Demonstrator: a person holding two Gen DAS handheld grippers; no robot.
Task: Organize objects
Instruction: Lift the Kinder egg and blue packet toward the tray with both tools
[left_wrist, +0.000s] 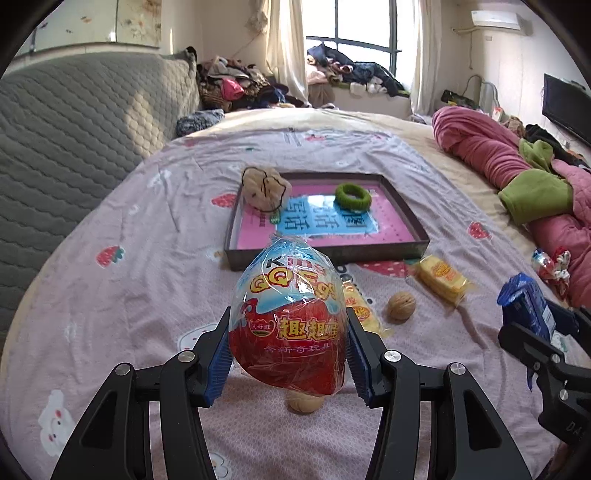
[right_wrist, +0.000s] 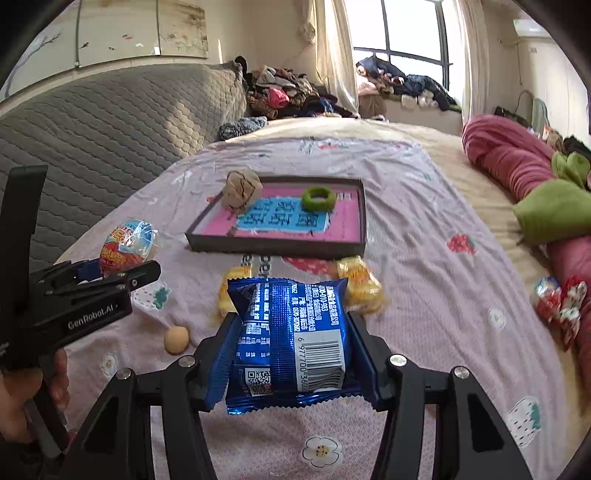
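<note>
Gripping a red-and-blue foil-wrapped toy egg (left_wrist: 288, 325), my left claw (left_wrist: 288, 347) holds it above the pink strawberry-print bedsheet (left_wrist: 147, 229); my right claw (right_wrist: 291, 350) clamps a crinkly blue snack packet (right_wrist: 291, 332) (barcode up), both short of the dark shallow tray (left_wrist: 325, 254), 2 walnuts (left_wrist: 401, 306) below.

You see the tray (left_wrist: 325, 254) mid-bed (left_wrist: 147, 229), ring (left_wrist: 352, 196) inside, walnut (left_wrist: 401, 306) before its front edge.
</note>
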